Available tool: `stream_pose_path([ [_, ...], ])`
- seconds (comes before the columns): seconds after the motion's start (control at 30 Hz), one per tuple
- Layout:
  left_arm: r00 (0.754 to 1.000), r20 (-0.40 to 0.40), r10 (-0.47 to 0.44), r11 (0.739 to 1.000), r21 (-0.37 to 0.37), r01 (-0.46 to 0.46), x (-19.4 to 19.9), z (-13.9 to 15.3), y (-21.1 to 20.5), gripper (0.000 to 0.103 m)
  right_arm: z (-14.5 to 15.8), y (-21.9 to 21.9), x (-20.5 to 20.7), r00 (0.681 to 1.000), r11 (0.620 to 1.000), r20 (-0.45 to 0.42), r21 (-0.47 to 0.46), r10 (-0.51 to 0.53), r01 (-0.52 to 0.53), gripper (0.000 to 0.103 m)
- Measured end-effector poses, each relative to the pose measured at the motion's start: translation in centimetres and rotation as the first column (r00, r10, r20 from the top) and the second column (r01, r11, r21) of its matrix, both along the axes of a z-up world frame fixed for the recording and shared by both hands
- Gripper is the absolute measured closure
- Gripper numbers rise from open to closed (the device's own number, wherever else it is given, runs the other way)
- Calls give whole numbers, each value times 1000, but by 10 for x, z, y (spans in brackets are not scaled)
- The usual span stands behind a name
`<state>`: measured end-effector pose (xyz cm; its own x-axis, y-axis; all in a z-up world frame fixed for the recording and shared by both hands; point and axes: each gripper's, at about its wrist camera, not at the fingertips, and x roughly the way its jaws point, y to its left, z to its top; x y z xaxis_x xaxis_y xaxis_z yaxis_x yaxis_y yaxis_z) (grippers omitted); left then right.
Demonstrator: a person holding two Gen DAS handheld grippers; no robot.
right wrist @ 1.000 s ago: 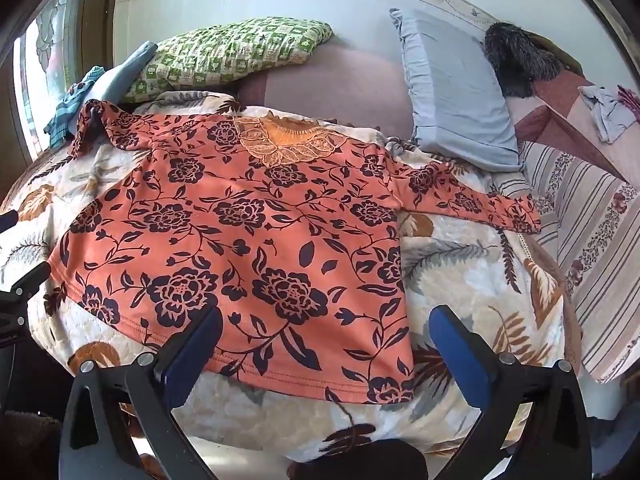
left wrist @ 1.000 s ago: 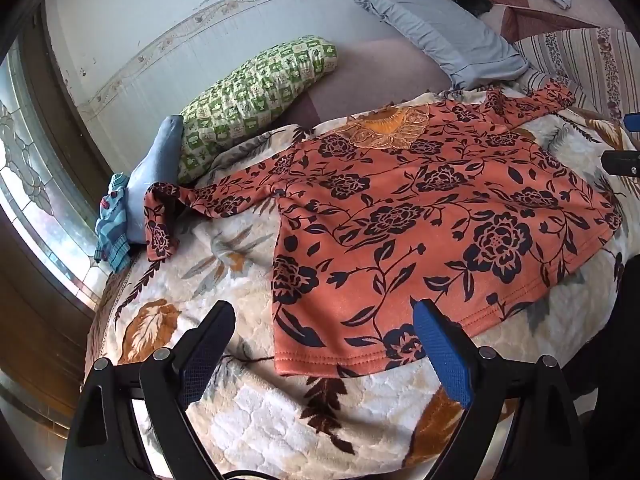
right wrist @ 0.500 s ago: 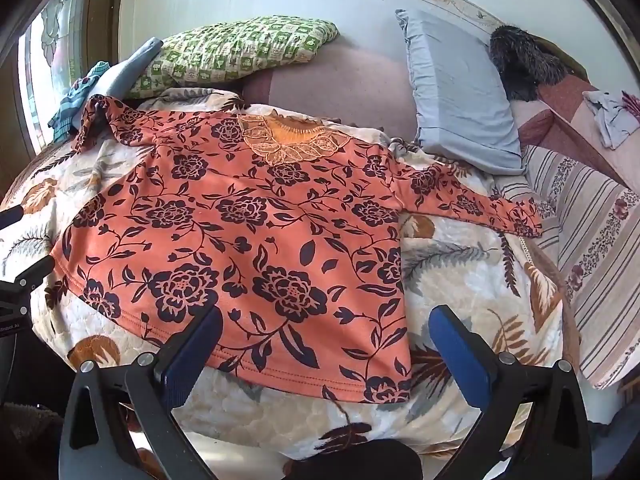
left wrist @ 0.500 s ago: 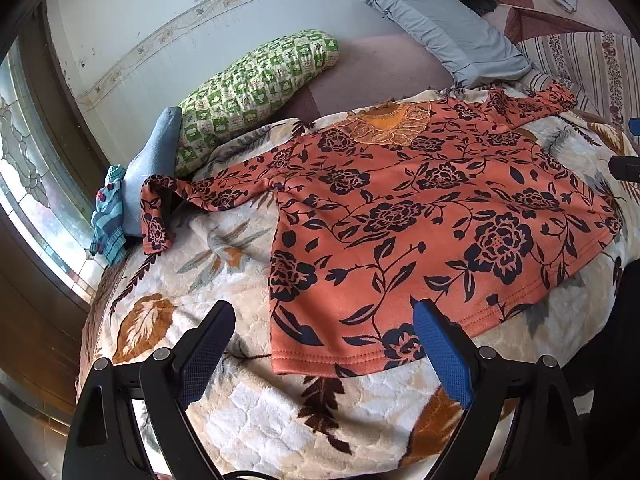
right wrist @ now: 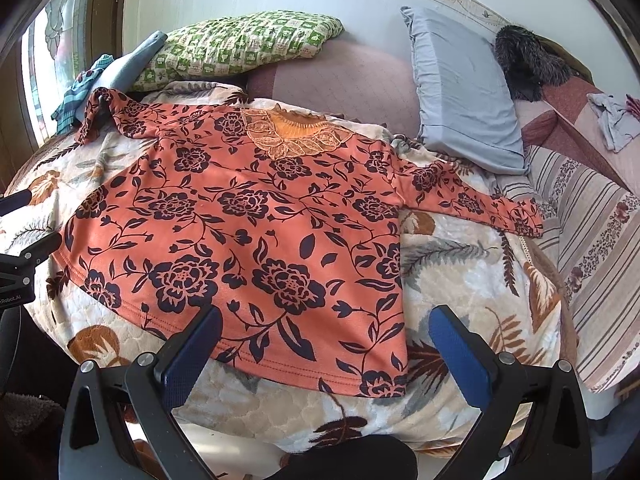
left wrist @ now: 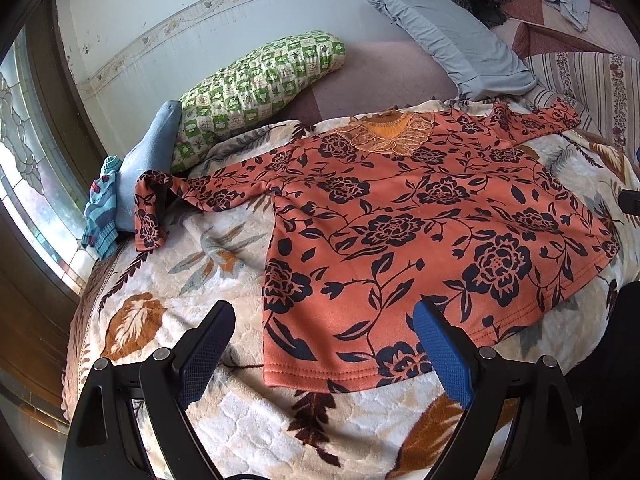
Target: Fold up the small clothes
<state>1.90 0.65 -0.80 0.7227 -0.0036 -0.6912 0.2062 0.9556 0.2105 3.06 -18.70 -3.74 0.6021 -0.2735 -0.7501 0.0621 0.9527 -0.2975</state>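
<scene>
An orange long-sleeved top with dark flowers (left wrist: 404, 224) lies spread flat on a leaf-patterned blanket (left wrist: 168, 292), hem toward me, both sleeves stretched out. It also shows in the right wrist view (right wrist: 256, 216). My left gripper (left wrist: 324, 328) is open and empty, hovering above the hem's left corner. My right gripper (right wrist: 326, 330) is open and empty, hovering above the hem's right corner. The left sleeve's cuff (left wrist: 150, 216) is bent over near the blanket's edge.
A green checked pillow (left wrist: 256, 76) and a grey pillow (left wrist: 460, 48) lie at the back against the wall. Blue clothes (left wrist: 120, 192) are piled by the window at the left. A striped cover (right wrist: 596, 248) lies at the right. A dark furry thing (right wrist: 528, 64) sits at the back right.
Both views have shifted slightly; the top sits a little lower and closer in the frames. Both grippers remain open and empty.
</scene>
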Motion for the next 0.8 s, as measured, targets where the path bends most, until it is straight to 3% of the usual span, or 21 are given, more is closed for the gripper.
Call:
stream_pose_path([
  [0.43, 996, -47, 74, 997, -4, -75, 28, -4, 6, 12, -5, 1, 10, 999, 999, -3, -6, 37, -37, 0],
  [0.53, 996, -59, 73, 997, -35, -75, 35, 0, 2, 12, -6, -6, 14, 1000, 999, -1, 23, 26, -26, 0],
  [0.8, 993, -55, 104, 994, -11, -105, 34, 2, 8, 12, -7, -20, 24, 1000, 998, 24, 64, 11, -13, 0],
])
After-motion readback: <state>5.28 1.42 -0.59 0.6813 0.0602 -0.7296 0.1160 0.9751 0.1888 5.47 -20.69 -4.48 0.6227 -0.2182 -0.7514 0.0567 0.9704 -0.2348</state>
